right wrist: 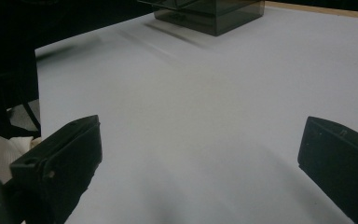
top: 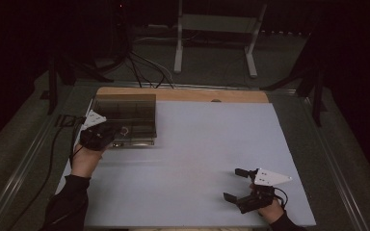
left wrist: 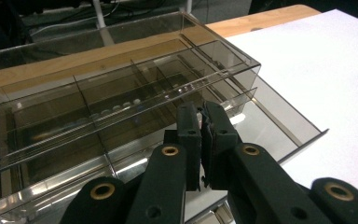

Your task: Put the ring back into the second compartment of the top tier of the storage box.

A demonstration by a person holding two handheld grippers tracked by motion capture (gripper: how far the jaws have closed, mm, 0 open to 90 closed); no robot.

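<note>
High view. Item: smoked clear plastic organiser box (top: 125, 113), with inner dividers, at the far left of the desk (top: 197, 144), which carries a white sheet over a wooden edge at the back. A shallow drawer (top: 135, 140) of the box projects toward the person. The left gripper (top: 110, 134) sits at the drawer's front, its grey plate uppermost, the hand (top: 85, 161) behind it. The right gripper (top: 233, 185) rests at the near right of the desk, well apart from the box, its fingers spread and holding nothing; judged to be parked clear while the left does the work.

Left gripper view. The two black fingers (left wrist: 189, 140) stand pressed together, closed, directly in front of the box (left wrist: 121, 98) and over the drawer (left wrist: 279, 135). Whether a thin lip or tab of the drawer is pinched between them cannot be told; nothing shows plainly between the pads. The drawer's tray lies open to the right, its front wall toward the camera. The closed, narrow fingers at the drawer front suit pulling or pushing the tray along its slide. Small pale items lie in a row in one compartment, too blurred to name.

Right gripper view. The fingers (right wrist: 60, 163) are wide apart over bare white desk (right wrist: 191, 116); the box corner (right wrist: 209, 16) shows far off at the top.
</note>
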